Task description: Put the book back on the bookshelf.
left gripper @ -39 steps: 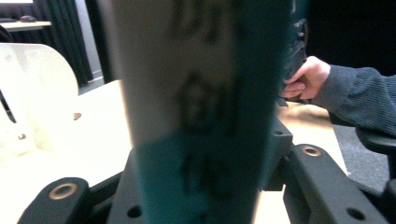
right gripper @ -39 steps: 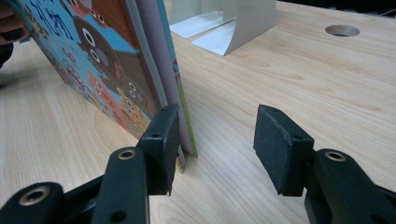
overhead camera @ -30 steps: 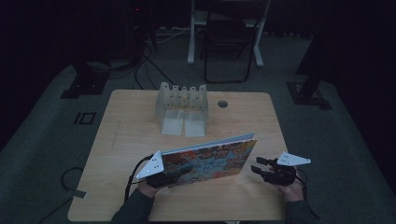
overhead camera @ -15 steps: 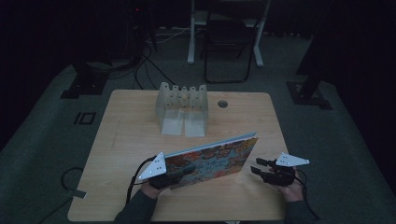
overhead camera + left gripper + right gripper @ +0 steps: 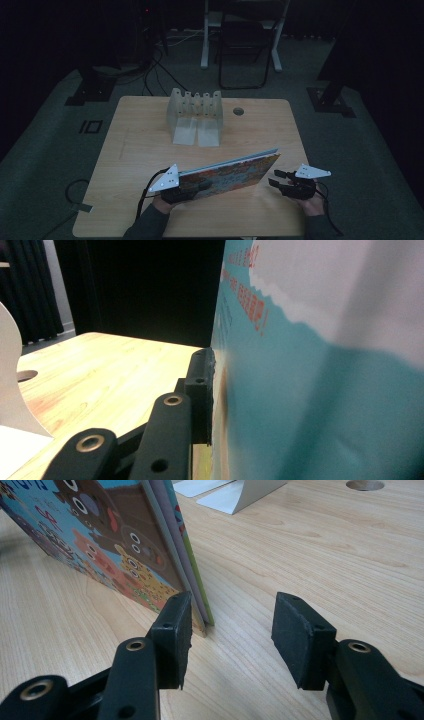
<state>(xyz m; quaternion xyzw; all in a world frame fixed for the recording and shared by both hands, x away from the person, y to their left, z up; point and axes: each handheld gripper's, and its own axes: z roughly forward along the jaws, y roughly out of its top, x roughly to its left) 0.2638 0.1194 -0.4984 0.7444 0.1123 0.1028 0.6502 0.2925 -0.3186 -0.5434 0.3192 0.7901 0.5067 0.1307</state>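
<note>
While left claw (image 5: 192, 189) grips, picture book (image 5: 230, 172) tilted steeper, jaws just reopening slightly

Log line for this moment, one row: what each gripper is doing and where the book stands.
left gripper: shut on book, jaws just reopened slightly | right gripper: open, at book's corner | book: on edge, tilted | rack: behind, untouched
</note>
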